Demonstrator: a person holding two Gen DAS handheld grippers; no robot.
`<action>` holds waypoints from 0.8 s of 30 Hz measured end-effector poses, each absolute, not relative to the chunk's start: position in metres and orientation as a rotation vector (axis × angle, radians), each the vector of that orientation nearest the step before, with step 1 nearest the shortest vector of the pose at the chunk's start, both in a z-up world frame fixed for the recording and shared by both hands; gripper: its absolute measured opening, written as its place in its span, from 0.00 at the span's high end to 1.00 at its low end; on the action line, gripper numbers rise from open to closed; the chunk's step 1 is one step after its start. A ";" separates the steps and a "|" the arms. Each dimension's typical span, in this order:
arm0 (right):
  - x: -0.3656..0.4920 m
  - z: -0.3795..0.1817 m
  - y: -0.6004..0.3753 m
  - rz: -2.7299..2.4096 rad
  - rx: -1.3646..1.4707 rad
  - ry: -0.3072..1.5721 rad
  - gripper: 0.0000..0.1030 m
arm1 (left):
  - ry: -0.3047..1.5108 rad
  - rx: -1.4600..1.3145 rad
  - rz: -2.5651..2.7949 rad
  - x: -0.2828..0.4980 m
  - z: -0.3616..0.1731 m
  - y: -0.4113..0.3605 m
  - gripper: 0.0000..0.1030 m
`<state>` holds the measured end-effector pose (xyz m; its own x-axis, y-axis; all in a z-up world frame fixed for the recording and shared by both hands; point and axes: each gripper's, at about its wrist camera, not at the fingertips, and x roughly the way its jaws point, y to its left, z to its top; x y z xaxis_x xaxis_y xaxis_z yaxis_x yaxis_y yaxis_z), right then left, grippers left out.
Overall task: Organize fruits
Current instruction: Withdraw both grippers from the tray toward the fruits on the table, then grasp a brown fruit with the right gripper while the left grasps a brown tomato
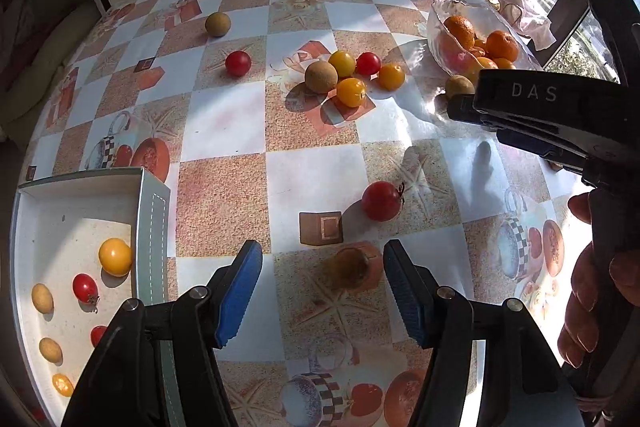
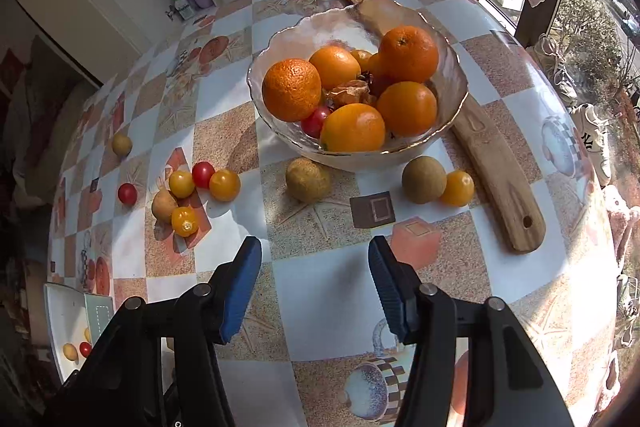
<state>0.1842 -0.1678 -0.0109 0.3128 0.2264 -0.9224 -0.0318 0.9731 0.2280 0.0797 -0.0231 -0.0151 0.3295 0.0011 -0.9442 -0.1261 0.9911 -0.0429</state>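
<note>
The left tongs (image 1: 322, 291) stand wide with nothing between their blue pads, hanging over the checkered cloth of the bench (image 1: 224, 123). Just ahead of them lies a red cherry tomato (image 1: 382, 201), alone on a printed square. To their left sits a white box (image 1: 148, 215) holding a yellow tomato (image 1: 115, 256), a red tomato (image 1: 85, 288) and several small tan fruits.

Farther out on the bench is a loose cluster: a brown round fruit (image 1: 320, 77) touching yellow tomatoes and a red one, with a single red tomato (image 1: 238, 63) and another brown fruit (image 1: 217, 24) well apart to the left.

The right tongs (image 2: 315, 283) are also apart and grip nothing; only bare cloth shows between the pads. In the left wrist view the same tool comes in from the right, gripped by a hand (image 1: 592, 291).

Ahead of the right tongs stands a glass bowl (image 2: 448, 131) heaped with oranges (image 2: 291, 89), a red tomato showing low among them. Just in front of the bowl lie a tan fruit (image 2: 307, 179), and a brown fruit (image 2: 423, 179) touching a yellow tomato (image 2: 457, 188). A wooden board (image 2: 500, 163) runs under the bowl's right side.
</note>
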 end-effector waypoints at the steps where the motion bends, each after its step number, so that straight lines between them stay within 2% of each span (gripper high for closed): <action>1: 0.188 -0.012 -0.167 0.170 0.183 1.237 0.42 | 1.235 -0.109 0.087 0.081 -0.017 -0.024 0.37; 6: 0.200 -0.017 -0.163 0.165 0.201 1.224 0.46 | 1.240 -0.115 0.088 0.085 -0.025 -0.026 0.37; 8: 0.203 -0.019 -0.162 0.155 0.211 1.220 0.54 | 1.241 -0.118 0.092 0.086 -0.026 -0.027 0.38; 11: 0.206 -0.020 -0.162 0.145 0.226 1.207 0.61 | 1.238 -0.116 0.098 0.086 -0.028 -0.027 0.38; 13: 0.208 -0.021 -0.161 0.146 0.235 1.204 0.70 | 1.235 -0.104 0.111 0.085 -0.028 -0.029 0.43; 14: 0.209 -0.022 -0.161 0.148 0.240 1.205 0.71 | 1.234 -0.100 0.115 0.085 -0.028 -0.029 0.44; 22: 0.198 -0.014 -0.163 0.175 0.242 1.211 0.71 | 1.226 -0.108 0.119 0.082 -0.026 -0.015 0.70; 24: 0.191 -0.010 -0.166 0.184 0.237 1.216 0.71 | 1.226 -0.111 0.107 0.082 -0.026 -0.013 0.71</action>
<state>0.1907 -0.1657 -0.0103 0.3374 0.2660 -0.9030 -0.0134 0.9605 0.2780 0.0819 -0.0129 -0.0257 0.3346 0.0215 -0.9421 -0.1415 0.9895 -0.0276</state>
